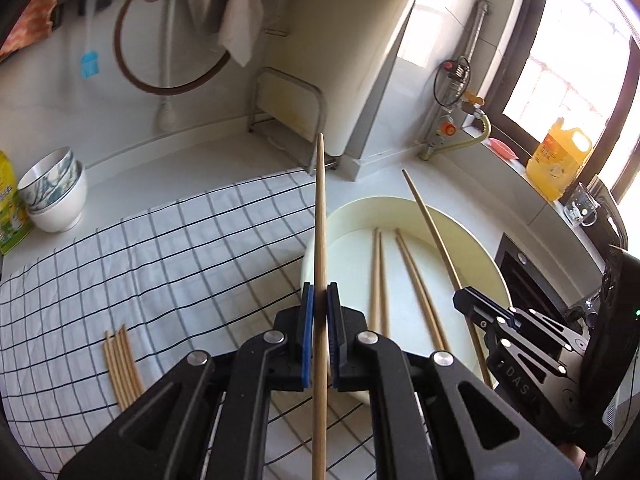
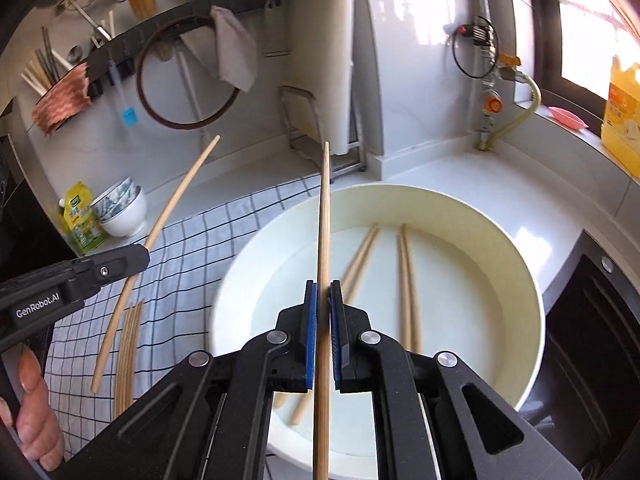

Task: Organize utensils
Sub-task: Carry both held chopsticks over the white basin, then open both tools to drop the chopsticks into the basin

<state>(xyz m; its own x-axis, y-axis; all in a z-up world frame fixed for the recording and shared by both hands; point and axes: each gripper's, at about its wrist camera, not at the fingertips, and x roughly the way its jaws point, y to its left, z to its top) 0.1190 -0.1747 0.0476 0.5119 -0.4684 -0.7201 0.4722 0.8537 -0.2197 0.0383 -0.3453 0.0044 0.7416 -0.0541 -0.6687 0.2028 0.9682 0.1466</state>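
Left wrist view: one wooden chopstick (image 1: 320,240) is clamped between the blue pads of the left gripper (image 1: 320,300), its tip pointing toward the back wall. Right wrist view: the right gripper (image 2: 323,300) is likewise closed on a second chopstick (image 2: 324,240), held above the cream basin (image 2: 500,220). Four loose chopsticks (image 2: 404,280) remain on the basin floor, lying as two pairs. A small bundle of sorted chopsticks (image 1: 122,364) lies side by side on the checked cloth (image 1: 160,260), left of the basin.

Step in hand, as judged: transfer from basin to cloth, with both grippers loaded and held clear of the surfaces. The next move calls for carrying each stick over the cloth, aligning it parallel with the bundle, lowering it until it rests just beside the bundle, then releasing. Release one gripper at a time, so the sticks do not cross or roll.
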